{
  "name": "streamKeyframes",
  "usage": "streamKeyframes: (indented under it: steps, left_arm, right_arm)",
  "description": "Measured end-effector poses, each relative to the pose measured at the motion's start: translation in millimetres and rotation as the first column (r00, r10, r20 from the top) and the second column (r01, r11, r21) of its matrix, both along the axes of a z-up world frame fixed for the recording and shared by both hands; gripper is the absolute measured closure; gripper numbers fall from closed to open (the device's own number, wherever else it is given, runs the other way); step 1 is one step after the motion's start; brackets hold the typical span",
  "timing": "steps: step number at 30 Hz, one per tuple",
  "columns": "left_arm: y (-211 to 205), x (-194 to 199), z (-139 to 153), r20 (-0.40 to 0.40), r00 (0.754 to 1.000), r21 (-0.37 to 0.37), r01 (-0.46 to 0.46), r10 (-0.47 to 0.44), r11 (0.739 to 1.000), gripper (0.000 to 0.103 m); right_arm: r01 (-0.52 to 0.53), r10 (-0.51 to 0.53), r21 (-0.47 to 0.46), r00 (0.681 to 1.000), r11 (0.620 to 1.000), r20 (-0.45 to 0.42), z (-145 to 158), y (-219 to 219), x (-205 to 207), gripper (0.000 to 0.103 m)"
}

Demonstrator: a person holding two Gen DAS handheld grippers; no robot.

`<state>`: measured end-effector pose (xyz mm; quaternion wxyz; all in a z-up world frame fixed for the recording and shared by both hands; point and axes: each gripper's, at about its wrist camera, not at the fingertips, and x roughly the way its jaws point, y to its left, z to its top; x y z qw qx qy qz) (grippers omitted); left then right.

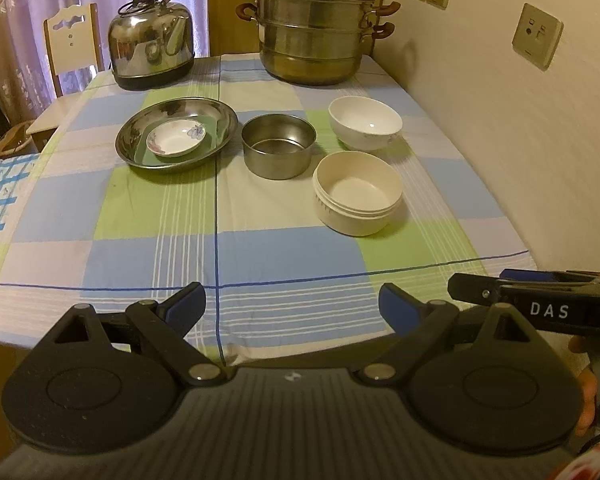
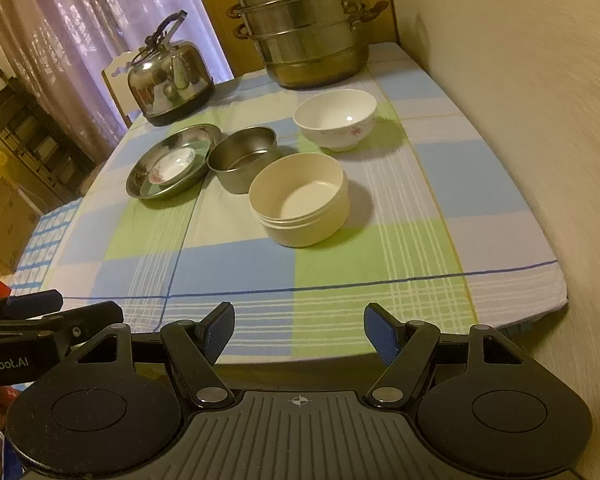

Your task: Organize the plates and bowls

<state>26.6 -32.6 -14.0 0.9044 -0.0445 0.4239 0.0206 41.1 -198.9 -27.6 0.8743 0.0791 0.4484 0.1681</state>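
Observation:
A steel plate (image 1: pixel 140 148) (image 2: pixel 138 184) lies left of centre with a small flowered saucer (image 1: pixel 176 138) (image 2: pixel 172 166) on it. Beside it stands a round steel bowl (image 1: pixel 278 146) (image 2: pixel 244 160). A white china bowl (image 1: pixel 365 122) (image 2: pixel 336 118) is at the back right, and a cream plastic bowl (image 1: pixel 358 192) (image 2: pixel 300 198) sits in front of it. My left gripper (image 1: pixel 292 306) hangs open over the table's near edge, holding nothing. My right gripper (image 2: pixel 299 330) is open too, empty, near the front edge, well short of the dishes.
A steel kettle (image 1: pixel 152 38) (image 2: pixel 170 74) and a stacked steamer pot (image 1: pixel 314 24) (image 2: pixel 308 28) stand at the back of the checked tablecloth (image 1: pixel 260 256) (image 2: pixel 236 268). A wall runs along the right side. A chair (image 1: pixel 74 36) stands beyond the far left corner.

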Motion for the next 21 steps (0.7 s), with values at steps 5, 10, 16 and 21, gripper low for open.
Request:
streamKeyframes:
  steps: [5, 10, 16, 21]
  left_arm:
    - [-5.4, 7.3, -2.2, -0.019, 0.999, -0.003, 0.029, -0.029, 1.000, 0.010]
    - [-4.9, 15.9, -9.6, -0.053, 0.998, -0.018, 0.044, -0.045, 0.999, 0.011]
    - [-0.9, 35.1, -17.3, -0.080, 0.994, -0.034, 0.065, -0.068, 0.997, 0.011]
    - [3.0, 61.2, -23.2, -0.083, 0.991, -0.045, 0.101, -0.105, 0.994, 0.011]
  right_arm:
    - [0.042, -0.042, 0.059, 0.999, 0.997, -0.001, -1.5, -11.1, -0.8, 0.032]
    - [0.062, -0.060, 0.110, 0.998, 0.992, -0.026, -6.0, -15.2, 1.0, 0.032]
    - [0.080, -0.074, 0.113, 0.996, 0.990, -0.056, -10.4, -15.5, 10.2, 0.032]
    - [0.098, -0.092, 0.096, 0.994, 0.991, -0.061, -10.2, -12.0, 26.1, 0.032]
